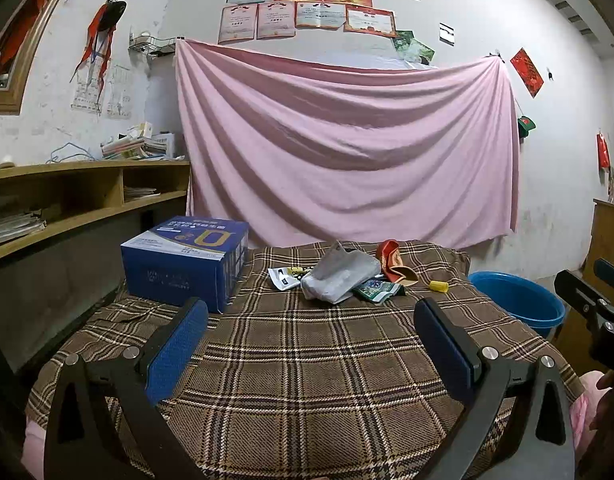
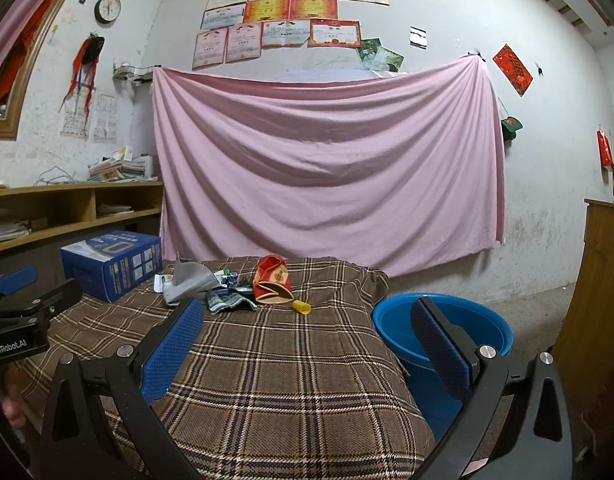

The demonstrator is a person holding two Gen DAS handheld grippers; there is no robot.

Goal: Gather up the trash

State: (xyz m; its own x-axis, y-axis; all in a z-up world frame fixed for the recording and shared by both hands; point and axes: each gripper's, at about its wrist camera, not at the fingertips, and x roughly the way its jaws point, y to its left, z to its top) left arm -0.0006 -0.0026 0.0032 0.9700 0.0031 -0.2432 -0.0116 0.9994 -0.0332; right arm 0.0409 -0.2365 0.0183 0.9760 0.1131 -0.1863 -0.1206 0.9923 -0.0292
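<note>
Both grippers are spread wide and hold nothing. The left gripper (image 1: 311, 344) and right gripper (image 2: 307, 344) hover over the near half of the plaid-covered table (image 2: 275, 380), well short of the trash. The trash – grey wrapper (image 1: 339, 276), red packet (image 2: 271, 280), green sachet (image 1: 377, 290), yellow cap (image 2: 301, 307) – lies clustered at the far end. The blue basin (image 2: 443, 328) stands just beside the table's right edge, apparently as the receptacle.
</note>
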